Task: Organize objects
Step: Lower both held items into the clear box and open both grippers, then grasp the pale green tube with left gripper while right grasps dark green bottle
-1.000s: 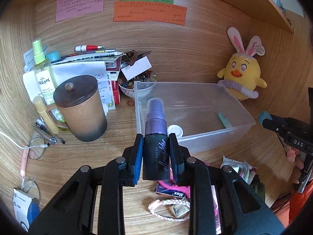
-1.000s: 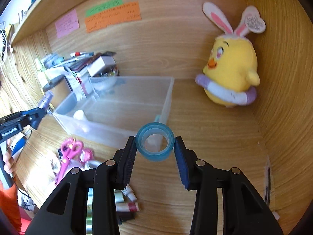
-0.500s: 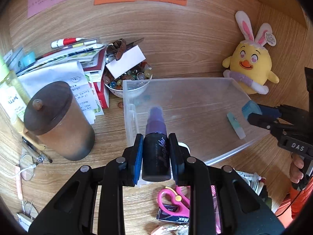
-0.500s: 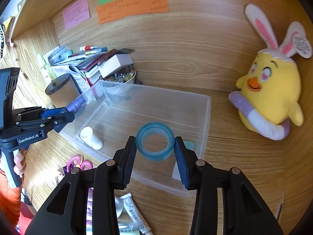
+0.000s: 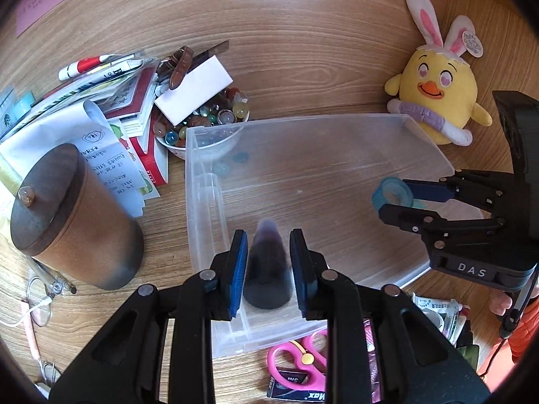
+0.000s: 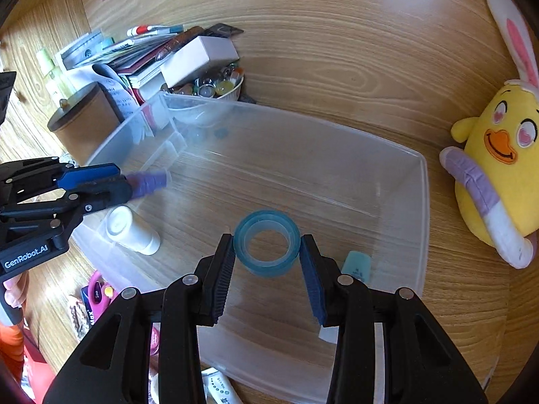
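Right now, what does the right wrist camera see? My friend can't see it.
The right gripper holds a blue tape roll over a clear plastic bin. The left gripper brings a purple-capped spray bottle in at the left, and a yellow chick plush sits to the right.

A clear plastic bin [image 6: 422, 208] sits open on the wooden desk, the landmark here. Over its left end a dark spray bottle [image 5: 267, 269] with a purple neck, motion-blurred, hangs between blue pads, nose pointing into the bin. Over its right half a translucent blue tape roll [image 6: 266, 243] stands on edge, hole facing the camera. Inside the bin, a white capped tube [image 6: 133, 229] lies near the left wall and a pale teal eraser [image 6: 355, 264] near the right wall
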A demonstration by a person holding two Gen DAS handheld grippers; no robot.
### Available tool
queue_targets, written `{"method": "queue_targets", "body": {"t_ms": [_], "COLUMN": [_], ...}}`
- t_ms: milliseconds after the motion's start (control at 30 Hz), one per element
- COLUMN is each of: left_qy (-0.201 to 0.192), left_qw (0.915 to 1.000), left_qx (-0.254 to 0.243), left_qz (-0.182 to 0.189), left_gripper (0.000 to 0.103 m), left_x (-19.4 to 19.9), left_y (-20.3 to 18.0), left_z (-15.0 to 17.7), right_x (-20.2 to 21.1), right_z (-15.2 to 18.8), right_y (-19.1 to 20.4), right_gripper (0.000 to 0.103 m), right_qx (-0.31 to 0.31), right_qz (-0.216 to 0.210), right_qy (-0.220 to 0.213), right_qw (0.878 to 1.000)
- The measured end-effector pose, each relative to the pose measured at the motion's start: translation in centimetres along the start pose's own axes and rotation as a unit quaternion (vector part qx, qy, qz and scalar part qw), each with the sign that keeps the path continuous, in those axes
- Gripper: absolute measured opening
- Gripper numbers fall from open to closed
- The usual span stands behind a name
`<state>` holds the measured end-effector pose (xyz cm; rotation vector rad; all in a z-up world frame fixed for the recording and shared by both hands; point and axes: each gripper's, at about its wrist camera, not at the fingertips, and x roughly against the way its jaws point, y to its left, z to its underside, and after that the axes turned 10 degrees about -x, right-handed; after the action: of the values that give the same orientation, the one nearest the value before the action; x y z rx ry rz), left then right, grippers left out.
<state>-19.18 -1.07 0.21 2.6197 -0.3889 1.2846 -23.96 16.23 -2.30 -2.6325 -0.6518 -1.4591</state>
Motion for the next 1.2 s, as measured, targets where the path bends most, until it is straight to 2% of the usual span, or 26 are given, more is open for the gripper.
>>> {"method": "queue_targets", "body": {"t_ms": [133, 200, 267, 333, 433, 467, 533, 633, 833, 933, 1067, 1200], "left_qy": [-0.011, -0.02, -0.031, -0.042, -0.057, -0.061, -0.065, -0.071, -0.063, -0.057, -0.051, -0.043], "left_qw": [0.9999, 0.9998, 0.9993, 0.9987, 0.9977, 0.9974, 0.997, 0.9963, 0.9967, 0.9971, 0.9979, 0.9988], "left_qx": [-0.005, -0.008, -0.012, -0.016, -0.021, -0.022, -0.024, -0.023, -0.02, -0.02, -0.017, -0.01], "left_qz": [0.001, -0.004, -0.013, -0.024, -0.029, -0.031, -0.035, -0.042, -0.046, -0.047, -0.035, -0.022], "left_gripper": [0.028, 0.034, 0.046, 0.054, 0.067, 0.069, 0.074, 0.084, 0.086, 0.086, 0.086, 0.086], "left_x": [1.1, 1.9, 2.8, 3.7, 5.1, 5.5, 6.1, 7.1, 8.1, 8.4, 8.5, 8.6], "left_y": [-0.2, -0.5, -0.8, -1.2, -1.8, -2.0, -2.4, -2.8, -3.7, -4.4, -5.3, -6.2], "left_z": [0.1, 0.2, 0.5, 0.7, 1.4, 1.7, 2.3, 3.4, 6.4, 8.0, 10.1, 11.7], "right_x": [0.3, 0.7, 1.2, 2.1, 4.1, 4.7, 6.2, 8.3, 11.0, 11.1, 10.5, 9.6], "right_z": [0.1, 0.2, 0.5, 0.9, 1.9, 2.3, 3.3, 4.9, 9.2, 11.4, 13.9, 15.9], "right_y": [0.6, 0.8, 1.0, 1.2, 1.4, 1.4, 1.4, 1.4, 1.7, 2.1, 2.6, 3.2], "right_gripper": [0.036, 0.036, 0.038, 0.046, 0.053, 0.054, 0.064, 0.07, 0.074, 0.074, 0.074, 0.074], "right_qx": [0.007, 0.01, 0.011, 0.012, 0.018, 0.019, 0.018, 0.009, 0.003, 0.004, -0.007, -0.012], "right_qz": [0.016, 0.018, 0.021, 0.025, 0.033, 0.035, 0.035, 0.025, 0.003, 0.002, -0.02, -0.017], "right_qy": [-0.009, -0.011, -0.015, -0.025, -0.048, -0.055, -0.067, -0.08, -0.087, -0.076, -0.051, -0.032], "right_qw": [1.0, 1.0, 1.0, 0.999, 0.998, 0.998, 0.997, 0.996, 0.996, 0.997, 0.998, 0.999]}}
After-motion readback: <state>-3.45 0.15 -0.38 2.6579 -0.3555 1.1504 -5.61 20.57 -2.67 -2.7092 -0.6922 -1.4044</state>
